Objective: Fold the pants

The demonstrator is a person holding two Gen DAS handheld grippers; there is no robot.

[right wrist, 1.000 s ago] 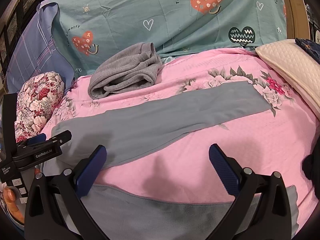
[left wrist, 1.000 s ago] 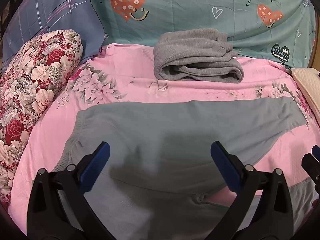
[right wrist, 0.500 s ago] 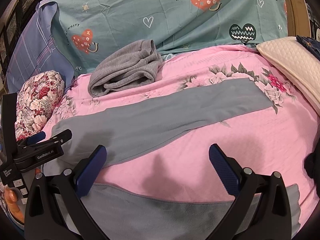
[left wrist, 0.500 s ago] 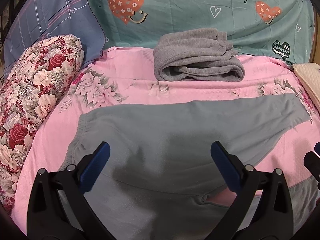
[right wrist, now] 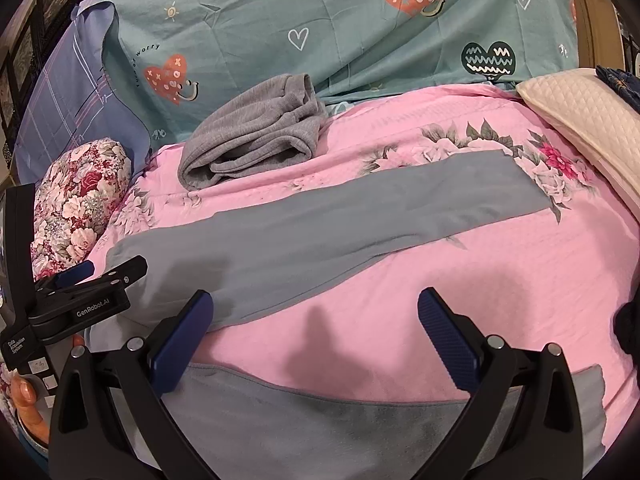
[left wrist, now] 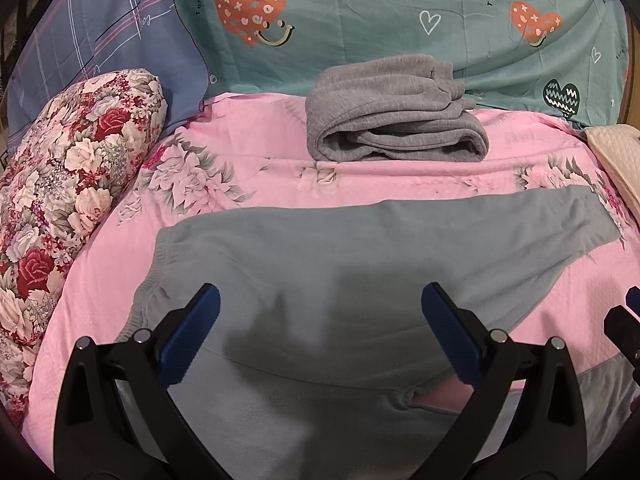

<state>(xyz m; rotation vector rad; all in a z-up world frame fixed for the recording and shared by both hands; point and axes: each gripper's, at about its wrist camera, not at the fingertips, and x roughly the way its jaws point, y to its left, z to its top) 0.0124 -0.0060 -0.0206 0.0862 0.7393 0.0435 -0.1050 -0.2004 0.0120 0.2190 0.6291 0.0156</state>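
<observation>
Grey-blue pants point(left wrist: 360, 264) lie spread flat on the pink floral bedspread point(left wrist: 240, 160), waistband to the left, one leg point(right wrist: 360, 216) stretching right and the other leg point(right wrist: 320, 420) along the near edge. My left gripper point(left wrist: 320, 332) hovers open above the seat of the pants, holding nothing. My right gripper point(right wrist: 316, 336) hovers open over the pink gap between the two legs, also holding nothing. The left gripper point(right wrist: 92, 284) shows from the side at the left of the right wrist view, over the waist end.
A folded grey garment point(left wrist: 392, 120) sits at the back of the bed. A floral bolster point(left wrist: 68, 184) lies at the left, a cream quilted pillow point(right wrist: 588, 124) at the right. A teal heart-print sheet point(left wrist: 380, 12) rises behind. A person's fingers point(right wrist: 28, 400) show at the lower left.
Both views have drifted slightly back and up, so the bed and pants sit a little lower in frame. Both grippers stay open; the pants have not moved.
</observation>
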